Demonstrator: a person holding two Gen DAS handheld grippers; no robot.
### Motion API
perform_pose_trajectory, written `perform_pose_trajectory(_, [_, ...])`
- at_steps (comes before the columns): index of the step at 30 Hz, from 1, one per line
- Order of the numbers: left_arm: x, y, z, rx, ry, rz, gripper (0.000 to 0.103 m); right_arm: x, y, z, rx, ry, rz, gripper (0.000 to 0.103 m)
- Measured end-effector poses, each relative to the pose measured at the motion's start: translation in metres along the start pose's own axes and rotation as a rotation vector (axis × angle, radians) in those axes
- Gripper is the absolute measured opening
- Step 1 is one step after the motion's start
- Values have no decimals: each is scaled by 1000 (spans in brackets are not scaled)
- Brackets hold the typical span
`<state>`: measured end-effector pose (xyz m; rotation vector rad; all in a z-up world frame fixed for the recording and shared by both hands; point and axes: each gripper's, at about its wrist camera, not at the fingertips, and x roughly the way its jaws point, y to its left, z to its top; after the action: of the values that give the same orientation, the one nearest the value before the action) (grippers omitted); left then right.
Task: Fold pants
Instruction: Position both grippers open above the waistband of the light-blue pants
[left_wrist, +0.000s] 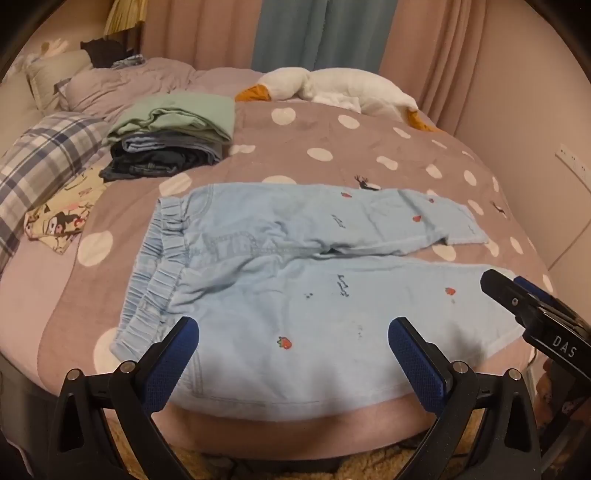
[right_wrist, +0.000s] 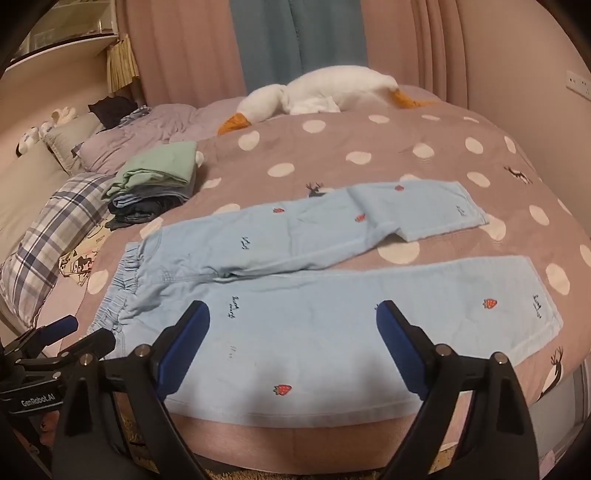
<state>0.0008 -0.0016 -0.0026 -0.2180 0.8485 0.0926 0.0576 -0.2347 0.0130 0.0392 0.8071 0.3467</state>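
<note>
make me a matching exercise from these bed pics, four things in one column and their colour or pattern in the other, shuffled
Things:
1. pants
2. top garment of the folded stack
3. pillow
4. plush goose

Descriptions:
A. white with an orange beak
B. light blue with small strawberries
C. blue and white plaid
D. pale green

Pairs: 1-B, 2-D, 3-C, 4-A

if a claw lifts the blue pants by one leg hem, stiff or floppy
Likely floppy: the blue pants lie flat and creased, the far leg already bent. Probably light, being thin cloth. The gathered waistband may drag and bunch on the spotted blanket.
</note>
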Motion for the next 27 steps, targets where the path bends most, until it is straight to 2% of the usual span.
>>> perform_pose_trajectory(18, [11,-5,-2,-19,53,-9,102,14,-19,0,44,44,-5,92])
perform_pose_trajectory(19, [12,-4,-2,-19,55,-10,102,13,-21,-3,38,21,-10,92])
perform_pose_trajectory(22, [12,-4,-3,3,12,7,102,13,-23,-4,44,42,-21,91])
perform_pose_trajectory(27, [15,-2,-3,-15,24,12,102,14,-28,-5,45,55,-38,91])
